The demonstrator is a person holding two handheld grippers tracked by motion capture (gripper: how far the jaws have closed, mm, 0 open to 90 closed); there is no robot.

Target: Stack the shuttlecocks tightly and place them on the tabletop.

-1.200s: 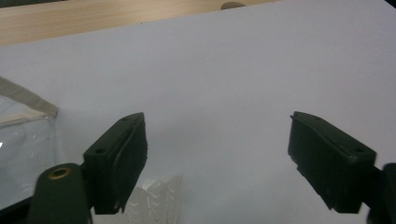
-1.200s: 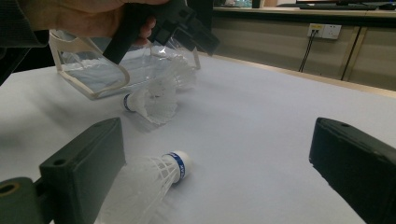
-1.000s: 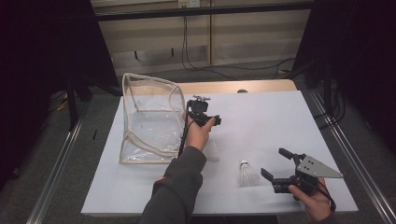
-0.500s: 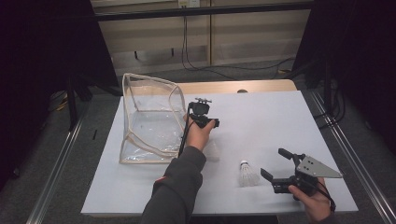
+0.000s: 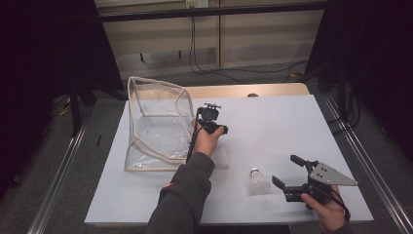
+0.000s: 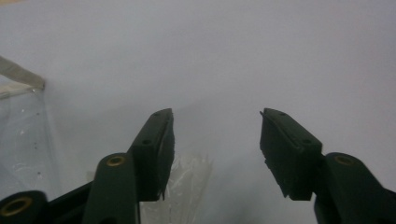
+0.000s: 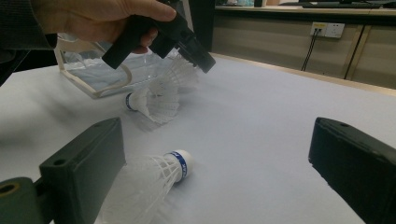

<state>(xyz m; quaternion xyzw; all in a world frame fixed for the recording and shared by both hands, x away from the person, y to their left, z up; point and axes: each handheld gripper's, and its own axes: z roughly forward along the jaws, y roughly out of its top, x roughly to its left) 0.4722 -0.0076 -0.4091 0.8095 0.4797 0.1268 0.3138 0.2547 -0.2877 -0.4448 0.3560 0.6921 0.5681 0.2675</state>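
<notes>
My left gripper (image 5: 216,129) (image 6: 215,144) hangs over the middle of the white table (image 5: 272,122), tilted down beside the clear bag (image 5: 156,122). Its jaws have just been closing and stand apart. A white shuttlecock (image 6: 187,186) (image 7: 156,100) (image 5: 221,157) lies under it, its feather skirt low between the jaws next to the left one, clear of the right one. My right gripper (image 5: 286,170) (image 7: 219,144) rests open at the front right. A second shuttlecock (image 5: 258,181) (image 7: 159,172) with a blue-banded cork lies on its side just ahead of its jaws.
The clear plastic bag stands open on the table's left half, its opening facing the left gripper. The table's front edge (image 5: 219,223) is close to the right hand. Metal rails run along both sides of the table on the floor.
The left gripper's jaws have drawn closer together over the shuttlecock. Both hands stay where they were, and neither shuttlecock has shifted.
</notes>
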